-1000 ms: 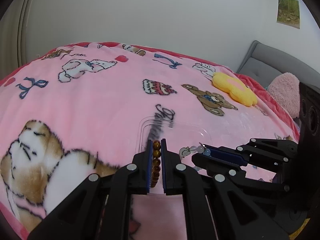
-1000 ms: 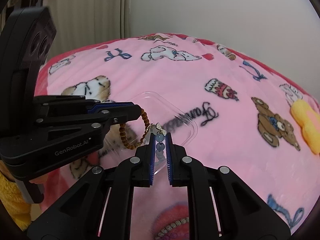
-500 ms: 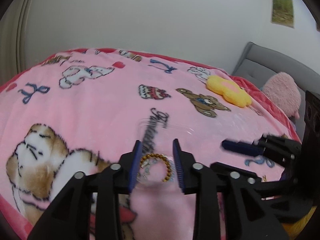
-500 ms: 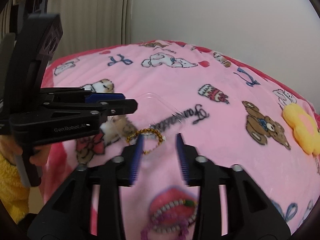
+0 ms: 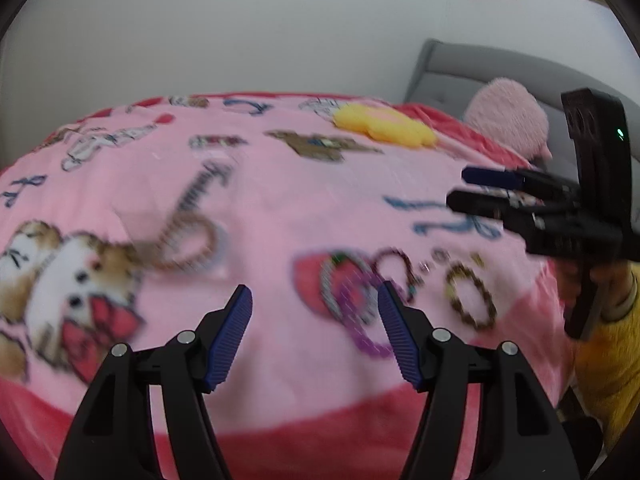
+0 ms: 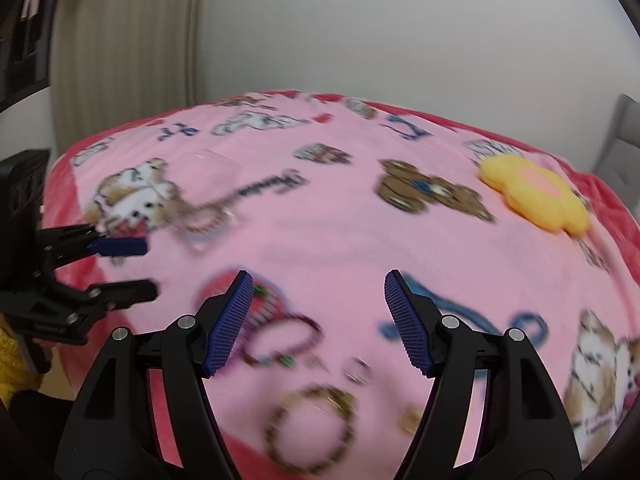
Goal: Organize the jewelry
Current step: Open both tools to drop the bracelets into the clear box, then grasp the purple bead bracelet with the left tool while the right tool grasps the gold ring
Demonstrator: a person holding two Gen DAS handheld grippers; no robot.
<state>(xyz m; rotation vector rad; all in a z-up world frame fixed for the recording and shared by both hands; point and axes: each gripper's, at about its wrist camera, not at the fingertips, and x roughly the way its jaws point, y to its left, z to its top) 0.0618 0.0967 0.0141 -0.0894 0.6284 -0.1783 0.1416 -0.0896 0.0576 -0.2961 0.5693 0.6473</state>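
Note:
Both views are motion-blurred. My left gripper (image 5: 314,312) is open and empty above the pink blanket's near edge. My right gripper (image 6: 318,308) is open and empty too; it also shows at the right of the left wrist view (image 5: 472,190). A brown bead bracelet (image 5: 188,240) lies in a clear plastic tray (image 5: 218,254), barely visible, left of centre; it also shows in the right wrist view (image 6: 204,214). Several loose pieces lie on the blanket: a purple-and-white bracelet (image 5: 352,300), a dark bead bracelet (image 5: 394,268), and a brown-gold bracelet (image 5: 472,296), the last also seen below my right gripper (image 6: 310,428).
A pink cartoon-print blanket (image 5: 280,184) covers the bed. A yellow flower cushion (image 5: 384,126) and a pink fluffy pillow (image 5: 508,114) lie at the far right by the grey headboard (image 5: 480,68). A curtain (image 6: 120,40) hangs at the left.
Both grippers let go of the brown bead bracelet, which now lies in the clear tray. Both opened wide and pulled back towards the bed's near edge, over the loose jewelry.

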